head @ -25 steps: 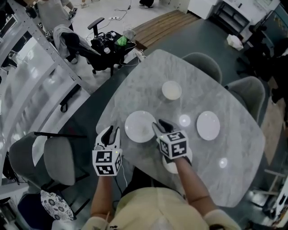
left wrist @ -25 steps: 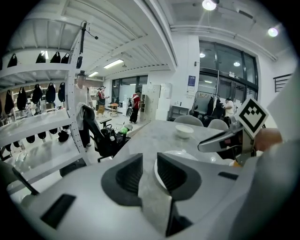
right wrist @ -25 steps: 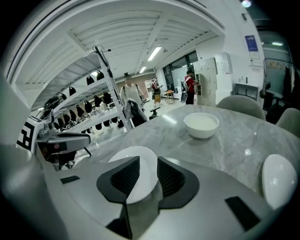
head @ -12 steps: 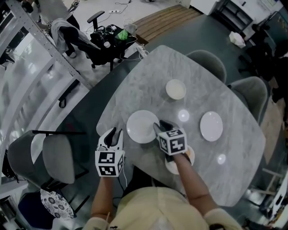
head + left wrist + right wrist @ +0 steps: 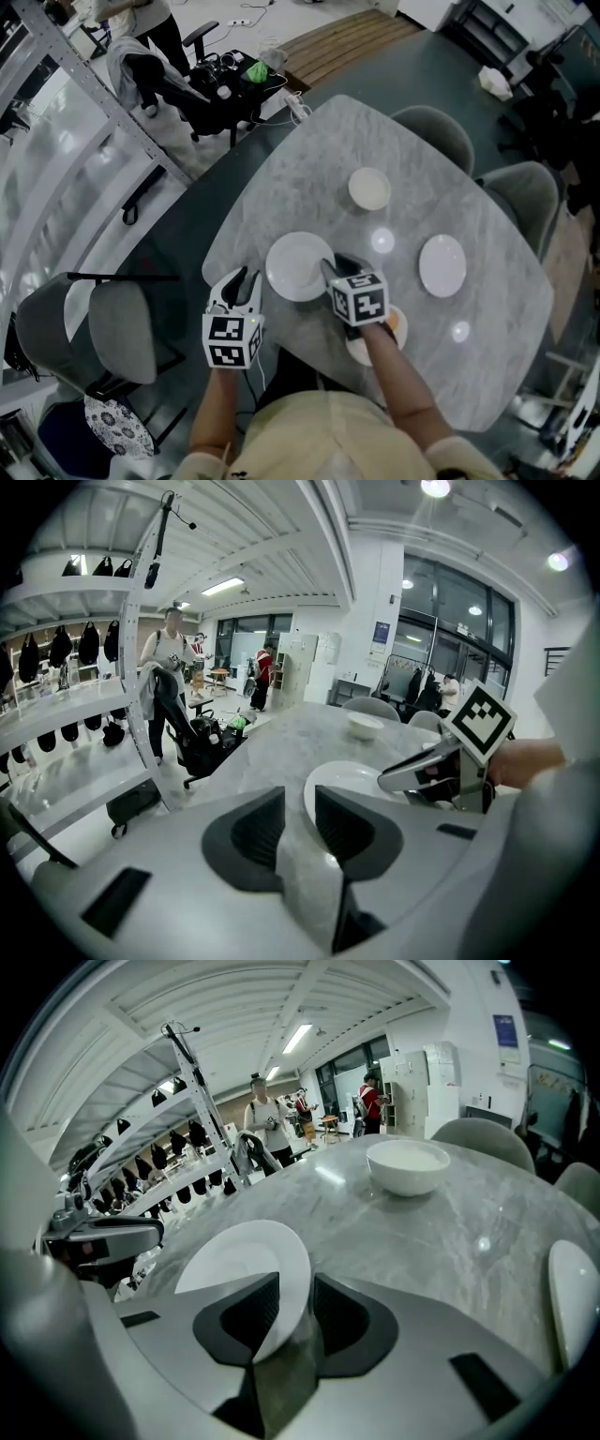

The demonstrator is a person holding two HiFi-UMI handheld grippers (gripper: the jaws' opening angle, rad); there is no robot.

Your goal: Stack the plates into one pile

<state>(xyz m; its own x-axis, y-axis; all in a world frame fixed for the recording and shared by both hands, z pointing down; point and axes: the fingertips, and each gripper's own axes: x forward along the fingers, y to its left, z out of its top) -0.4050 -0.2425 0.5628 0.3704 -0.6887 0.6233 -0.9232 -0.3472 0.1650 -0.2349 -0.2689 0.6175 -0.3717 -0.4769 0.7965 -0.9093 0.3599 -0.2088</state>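
**Right claw astride the big plate's rim, left claw empty at the bench edge**

Round the marble bench (image 5: 309, 159) stand grey chairs: two on the side far from both claws (image 5: 427, 136), and one off the bench edge, outboard of the left claw (image 5: 122, 333). Farther out beyond the left claw are a black office chair heaped with bags (image 5: 211, 89), a slanting metal rack (image 5: 84, 84) and a person standing by it (image 5: 155, 28).

On the bench, a small white bowl (image 5: 369, 188) sits well ahead of the right claw (image 5: 337, 266). A second plate (image 5: 442, 265) lies well apart on that claw's outer side. Another white dish (image 5: 353, 351) is behind the claw, mostly hidden under the right forearm. Nothing lies between either claw and the large plate (image 5: 292, 267).

That large plate lies flat on the bench between the two claws. The right claw points steeply down at the plate's near edge. In the right gripper view its jaws stand apart with the rim between them, the plate covering the inner face of one jaw and lying close against the other. Whether they squeeze it cannot be seen, and the plate does not look lifted.

The left claw (image 5: 236, 281) hangs at the bench edge just beside the plate's other side, apart from it. Its jaws are parted with only bare marble showing in the gap, and the plate lies just ahead, towards the right claw.
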